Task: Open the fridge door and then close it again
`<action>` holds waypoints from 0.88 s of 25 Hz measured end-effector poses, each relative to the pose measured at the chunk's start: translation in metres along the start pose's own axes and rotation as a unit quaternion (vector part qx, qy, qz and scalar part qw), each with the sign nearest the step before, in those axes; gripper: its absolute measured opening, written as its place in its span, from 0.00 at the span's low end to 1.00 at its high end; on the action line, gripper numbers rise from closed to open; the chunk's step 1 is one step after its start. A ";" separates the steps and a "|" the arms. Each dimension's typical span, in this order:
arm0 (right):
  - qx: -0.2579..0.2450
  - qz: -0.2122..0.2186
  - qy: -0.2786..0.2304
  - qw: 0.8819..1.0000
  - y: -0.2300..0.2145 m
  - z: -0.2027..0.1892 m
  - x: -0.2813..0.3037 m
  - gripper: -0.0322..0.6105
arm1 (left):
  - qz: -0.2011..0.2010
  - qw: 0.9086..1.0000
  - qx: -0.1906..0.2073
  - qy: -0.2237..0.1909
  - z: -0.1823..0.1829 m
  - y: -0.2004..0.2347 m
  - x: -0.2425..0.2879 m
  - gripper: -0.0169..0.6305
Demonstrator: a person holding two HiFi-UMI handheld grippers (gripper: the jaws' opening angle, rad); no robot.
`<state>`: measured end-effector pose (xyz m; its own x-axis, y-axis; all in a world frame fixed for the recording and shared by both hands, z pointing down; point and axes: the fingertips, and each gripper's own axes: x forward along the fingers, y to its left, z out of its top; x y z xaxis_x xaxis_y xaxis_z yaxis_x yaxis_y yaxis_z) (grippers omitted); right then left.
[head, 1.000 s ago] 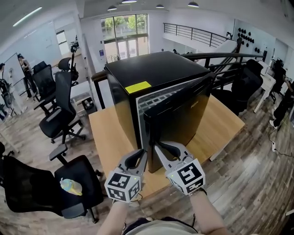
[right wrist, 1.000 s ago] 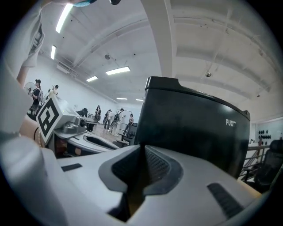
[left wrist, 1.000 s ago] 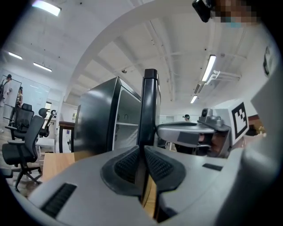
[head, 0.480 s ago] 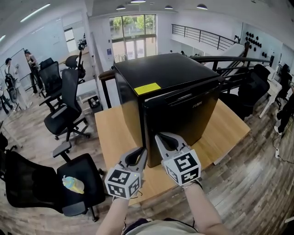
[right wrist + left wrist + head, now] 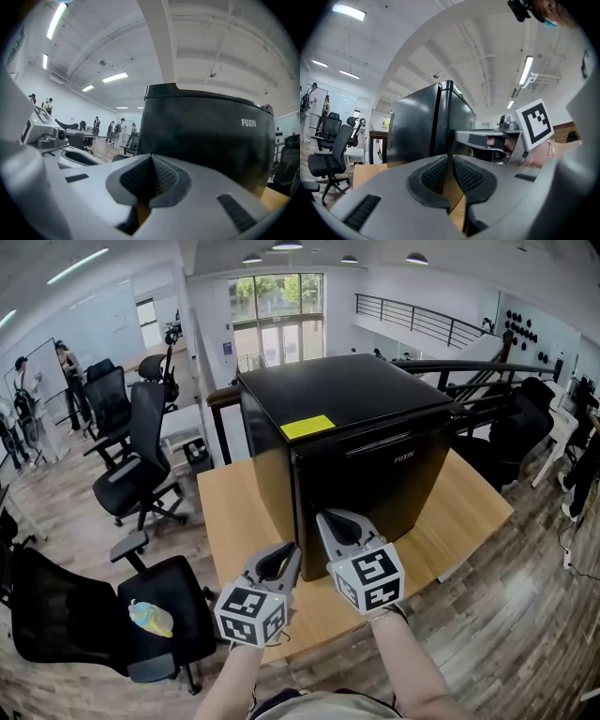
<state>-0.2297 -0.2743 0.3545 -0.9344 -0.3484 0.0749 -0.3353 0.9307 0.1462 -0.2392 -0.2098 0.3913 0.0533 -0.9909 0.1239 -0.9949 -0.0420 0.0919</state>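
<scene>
A black mini fridge (image 5: 356, 418) with a yellow label stands on a wooden table (image 5: 234, 512). Its door (image 5: 384, 488) lies flush with the body. My right gripper (image 5: 323, 517) is shut and empty, its tip at the door's lower left edge; whether it touches the door I cannot tell. Just left of it, my left gripper (image 5: 293, 550) is also shut with nothing between its pads, near the fridge's front corner. In the left gripper view its jaws (image 5: 451, 157) point at the fridge's corner (image 5: 440, 122). The right gripper view has its jaws (image 5: 151, 157) facing the door (image 5: 206, 136).
Black office chairs (image 5: 131, 474) stand left of the table, the nearest (image 5: 84, 615) carrying a yellow and blue thing (image 5: 150, 618). People (image 5: 67, 362) stand by a whiteboard at far left. Dark railings (image 5: 487, 371) and another chair lie behind the fridge at right.
The fridge door has swung from ajar, with its white inner edge showing, to fully shut. My right gripper followed it in towards the fridge; the left gripper shifted slightly.
</scene>
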 end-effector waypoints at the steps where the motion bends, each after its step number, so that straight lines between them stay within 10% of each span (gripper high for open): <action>1: 0.000 0.000 0.001 1.000 0.000 0.000 0.000 0.05 | -0.002 1.000 -0.001 0.001 0.000 -0.001 0.001 0.08; 22: 0.013 -0.041 -0.053 0.998 -0.004 0.015 -0.119 0.05 | -0.060 0.997 0.027 -0.033 0.024 -0.081 -0.010 0.05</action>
<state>-0.1186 -0.2349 0.3301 -0.9104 -0.4117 -0.0417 -0.4136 0.9022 0.1222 -0.1609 -0.1992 0.3584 0.1681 -0.9845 0.0506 -0.9850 -0.1657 0.0485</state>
